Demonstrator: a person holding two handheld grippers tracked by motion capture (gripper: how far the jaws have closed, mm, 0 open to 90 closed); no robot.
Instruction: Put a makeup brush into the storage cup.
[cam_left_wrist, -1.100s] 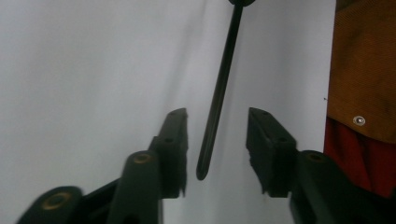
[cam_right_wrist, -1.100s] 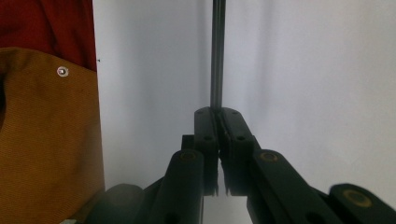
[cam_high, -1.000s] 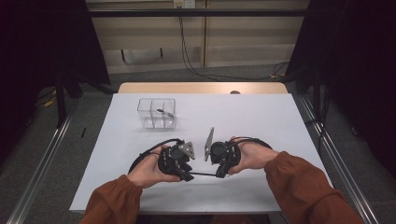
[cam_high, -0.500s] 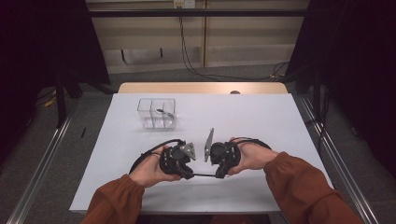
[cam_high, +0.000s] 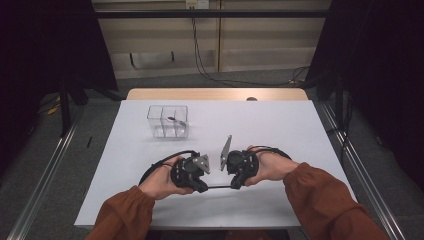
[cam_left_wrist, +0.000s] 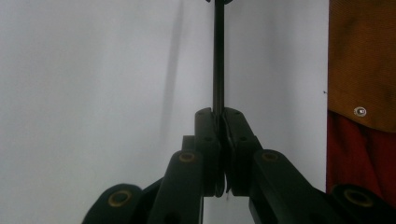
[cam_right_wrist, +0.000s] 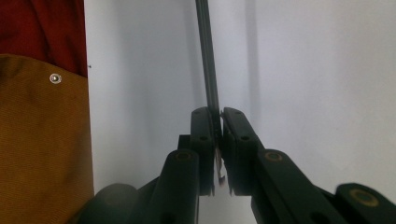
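A thin black strip (cam_high: 219, 187) spans level between my two grippers near the table's front edge. My left gripper (cam_high: 205, 187) holds one end; its jaws have just been closing and now press on the strip (cam_left_wrist: 218, 56), which runs straight up from the left gripper (cam_left_wrist: 219, 114). My right gripper (cam_high: 234, 186) clamps the other end; its jaws have just eased open a little, but in the right gripper view the right gripper (cam_right_wrist: 217, 114) still pinches the strip (cam_right_wrist: 208, 56). Both grippers face each other, close together.
A clear plastic box (cam_high: 167, 121) with compartments stands at the back left of the white table (cam_high: 280, 130), a small dark item (cam_high: 173, 119) inside it. Orange sleeves (cam_high: 320, 195) come in from the front edge. Metal rails run along both sides of the table.
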